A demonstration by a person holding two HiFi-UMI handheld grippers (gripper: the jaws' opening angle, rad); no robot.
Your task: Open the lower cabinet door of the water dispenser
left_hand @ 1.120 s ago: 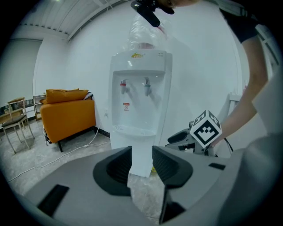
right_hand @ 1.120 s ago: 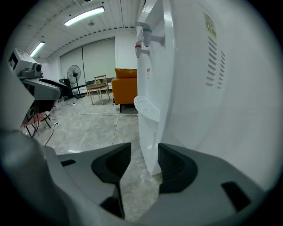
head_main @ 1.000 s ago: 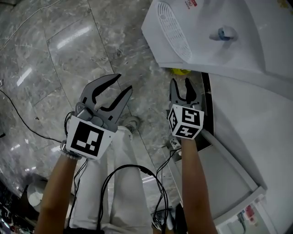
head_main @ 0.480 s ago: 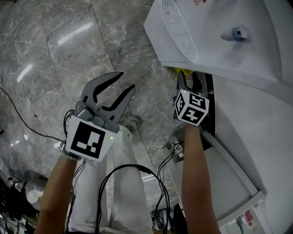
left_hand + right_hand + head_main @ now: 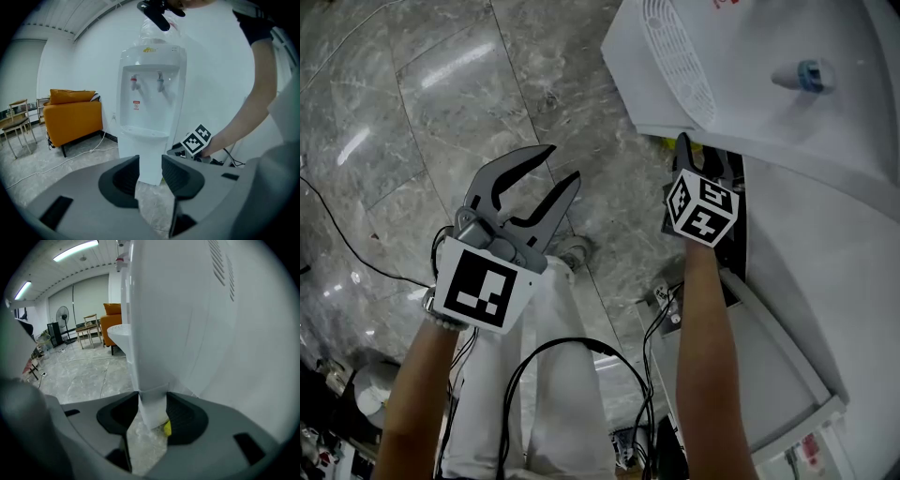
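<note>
Brings the right claw (image 5: 694, 157) lower and nearer the water dispenser (image 5: 750, 84) than a second ago, now close beside the base, while leaving the left claw (image 5: 562, 164) parked as before over the floor (image 5: 441, 94). Shows both claws moderately spread and gripping nothing: bare floor beneath the left one, and in the right gripper view the white corner of the lower body framed in the gap, with neither pad pressing on it. Places the lower cabinet door (image 5: 149, 157) on the front face beneath the drip tray (image 5: 140, 131), apparently closed, with no handle clearly visible. Calls for slowing down here: line up one pad with the door's free edge, slide just behind the lip, then close gently and pull outward along the hinge arc rather than straight back. Better to steer clear of the small yellow object (image 5: 167, 428) at the foot, and to hold the left claw ready to brace the body against tipping or sliding.
</note>
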